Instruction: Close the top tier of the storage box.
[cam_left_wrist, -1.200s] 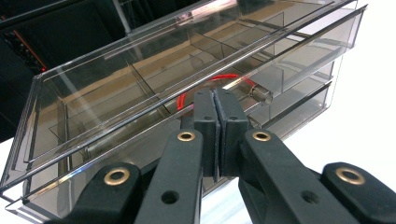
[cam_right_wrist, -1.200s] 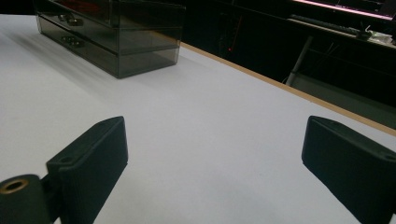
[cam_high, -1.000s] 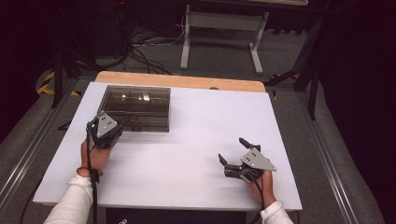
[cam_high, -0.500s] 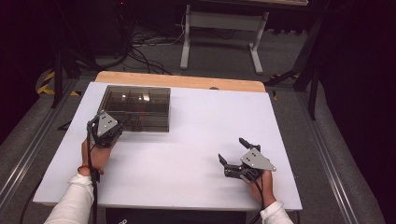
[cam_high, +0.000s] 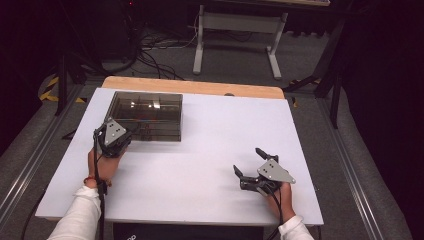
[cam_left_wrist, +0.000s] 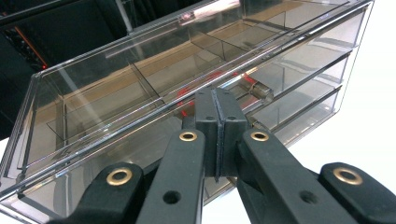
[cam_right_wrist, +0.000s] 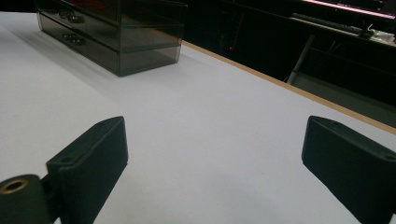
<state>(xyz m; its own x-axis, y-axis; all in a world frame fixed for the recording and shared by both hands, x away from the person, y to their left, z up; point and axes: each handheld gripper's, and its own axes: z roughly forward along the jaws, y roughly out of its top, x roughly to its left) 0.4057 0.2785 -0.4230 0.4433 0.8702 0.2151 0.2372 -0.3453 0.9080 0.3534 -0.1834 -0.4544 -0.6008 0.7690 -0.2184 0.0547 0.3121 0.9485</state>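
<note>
My left tongs (cam_left_wrist: 217, 122) are pressed shut, empty, at the clear, smooth plastic drawer box (cam_high: 146, 115) on the far left of the flat white bench (cam_high: 210, 150). My right tongs (cam_high: 250, 167) gape wide, empty.

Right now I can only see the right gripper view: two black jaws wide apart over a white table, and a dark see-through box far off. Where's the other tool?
Observer: The left tool is right at the front of that drawer box.
Operator: Is it open like the right tool?
Observer: No, its pads are squeezed together; a small drawer handle shows just beyond them.
Operator: What's the top of the box like?
Observer: Clear, and beneath it dividers split the upper layer into compartments.
</note>
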